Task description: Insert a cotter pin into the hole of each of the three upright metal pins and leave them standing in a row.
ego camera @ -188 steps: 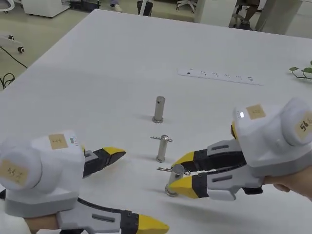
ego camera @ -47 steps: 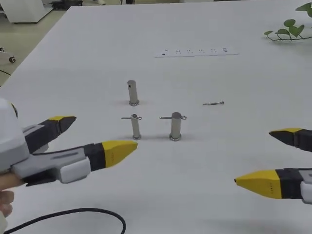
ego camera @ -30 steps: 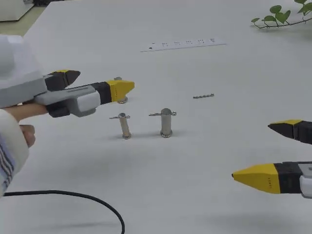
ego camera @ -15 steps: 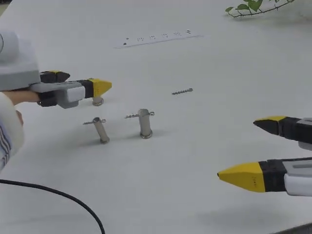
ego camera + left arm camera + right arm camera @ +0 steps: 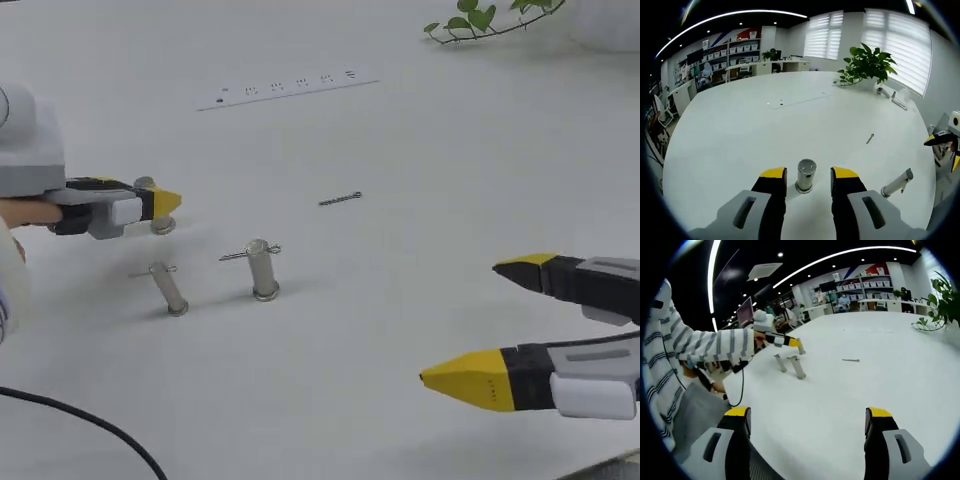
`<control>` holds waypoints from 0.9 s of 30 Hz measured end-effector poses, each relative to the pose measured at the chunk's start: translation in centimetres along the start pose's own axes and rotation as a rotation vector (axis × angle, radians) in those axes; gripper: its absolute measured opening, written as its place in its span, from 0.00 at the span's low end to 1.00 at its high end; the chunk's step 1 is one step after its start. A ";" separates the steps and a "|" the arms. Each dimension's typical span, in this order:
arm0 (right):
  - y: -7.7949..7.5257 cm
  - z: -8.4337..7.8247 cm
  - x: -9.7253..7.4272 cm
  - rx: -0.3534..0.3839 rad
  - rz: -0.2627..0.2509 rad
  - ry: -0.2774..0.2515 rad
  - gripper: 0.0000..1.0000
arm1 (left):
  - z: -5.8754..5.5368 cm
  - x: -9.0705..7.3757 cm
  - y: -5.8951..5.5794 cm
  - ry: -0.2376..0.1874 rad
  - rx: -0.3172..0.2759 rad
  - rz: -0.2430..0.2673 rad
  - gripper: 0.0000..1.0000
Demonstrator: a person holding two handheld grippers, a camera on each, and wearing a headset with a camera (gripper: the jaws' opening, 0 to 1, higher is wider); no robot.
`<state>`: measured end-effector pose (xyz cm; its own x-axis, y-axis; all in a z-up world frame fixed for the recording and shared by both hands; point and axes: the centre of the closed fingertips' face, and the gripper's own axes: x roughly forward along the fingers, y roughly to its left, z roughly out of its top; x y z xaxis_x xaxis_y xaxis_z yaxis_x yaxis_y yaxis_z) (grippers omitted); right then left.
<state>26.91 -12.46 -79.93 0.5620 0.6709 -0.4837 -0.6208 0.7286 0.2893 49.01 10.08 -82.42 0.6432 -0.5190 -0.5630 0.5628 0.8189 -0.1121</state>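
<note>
Three upright metal pins stand on the white table. The bare pin point(image 5: 805, 175) sits between the jaws of my left gripper point(image 5: 809, 173), which is open with a gap on each side. In the head view this gripper point(image 5: 150, 198) covers most of that pin point(image 5: 160, 222). Two other pins point(image 5: 168, 288) point(image 5: 262, 270) each carry a cotter pin through the top. A loose cotter pin point(image 5: 340, 199) lies flat further back, also seen as a small cotter pin point(image 5: 850, 360) in the right gripper view. My right gripper point(image 5: 470, 322) hovers wide open at the near right, holding nothing.
A white power strip point(image 5: 285, 88) lies at the far side, and plant leaves point(image 5: 480, 18) reach in at the back right. A black cable point(image 5: 80, 425) curves over the near-left corner. A person's striped sleeve point(image 5: 705, 347) holds the left gripper.
My left gripper has dropped and moved onto the bare pin, so its jaws now stand on either side of it. The right gripper stays open at the near right. The head camera has shifted.
</note>
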 end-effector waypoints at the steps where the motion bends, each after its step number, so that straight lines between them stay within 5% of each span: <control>1: 0.0 0.0 0.0 0.000 0.000 -0.002 0.95 | -0.1 0.1 0.0 0.008 0.008 0.004 0.31; 12: 0.4 -0.3 -0.2 0.018 -0.003 -0.015 0.93 | -0.3 0.7 0.4 0.043 0.041 0.042 0.17; 13: 0.5 -0.3 -0.3 0.012 0.000 -0.019 0.91 | -0.7 0.6 0.2 0.072 0.038 0.026 0.13; 27: 0.3 -0.6 -0.3 0.008 -0.005 -0.006 0.86 | -0.9 0.6 0.0 0.073 0.043 0.048 0.12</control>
<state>26.25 -12.50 -80.18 0.5682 0.6683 -0.4801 -0.6139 0.7328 0.2934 48.91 9.97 -83.42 0.6313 -0.4587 -0.6254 0.5551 0.8304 -0.0487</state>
